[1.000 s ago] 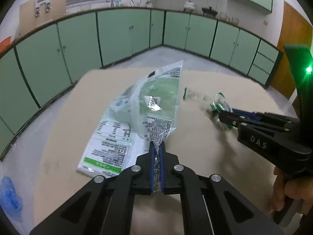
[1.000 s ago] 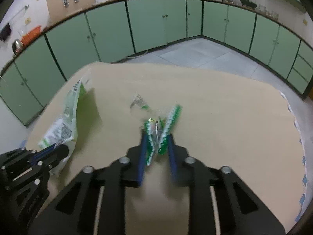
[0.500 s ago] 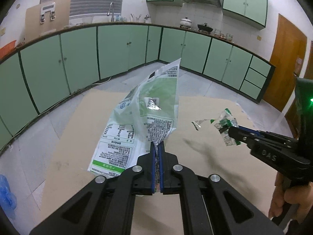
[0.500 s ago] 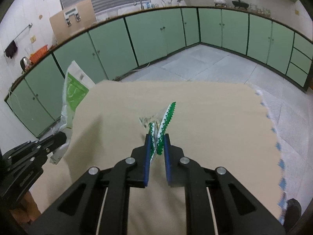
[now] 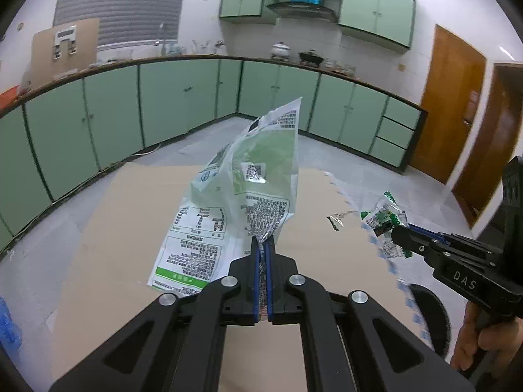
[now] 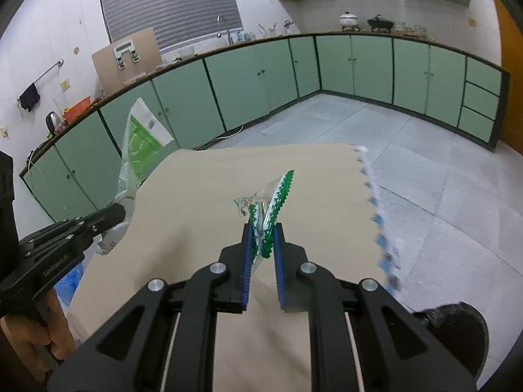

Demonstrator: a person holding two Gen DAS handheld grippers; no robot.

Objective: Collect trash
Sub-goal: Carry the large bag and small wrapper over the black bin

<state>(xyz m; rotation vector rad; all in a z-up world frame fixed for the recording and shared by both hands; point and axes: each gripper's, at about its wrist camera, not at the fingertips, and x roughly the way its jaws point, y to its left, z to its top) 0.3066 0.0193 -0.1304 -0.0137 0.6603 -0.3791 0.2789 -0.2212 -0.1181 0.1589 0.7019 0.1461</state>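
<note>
My left gripper (image 5: 262, 245) is shut on the corner of a large green-and-white plastic food bag (image 5: 248, 192) and holds it up above the beige table (image 5: 130, 215). The bag also shows at the left of the right wrist view (image 6: 140, 140). My right gripper (image 6: 262, 233) is shut on a small crumpled green-and-white wrapper (image 6: 269, 201) and holds it in the air over the table (image 6: 202, 196). In the left wrist view the right gripper (image 5: 397, 235) and its wrapper (image 5: 384, 225) hang at the right, beyond the table's edge.
Green kitchen cabinets (image 5: 183, 104) run along the walls around a grey tiled floor (image 6: 408, 170). A round black object (image 5: 428, 317) sits low at the right by the table edge. A blue bag (image 5: 8, 326) lies on the floor at the left. Brown doors (image 5: 457, 107) stand at the right.
Both grippers have lifted their trash off the table and risen. The bag now hangs upright from my left gripper, and the right gripper has carried the wrapper toward the table's right edge.
</note>
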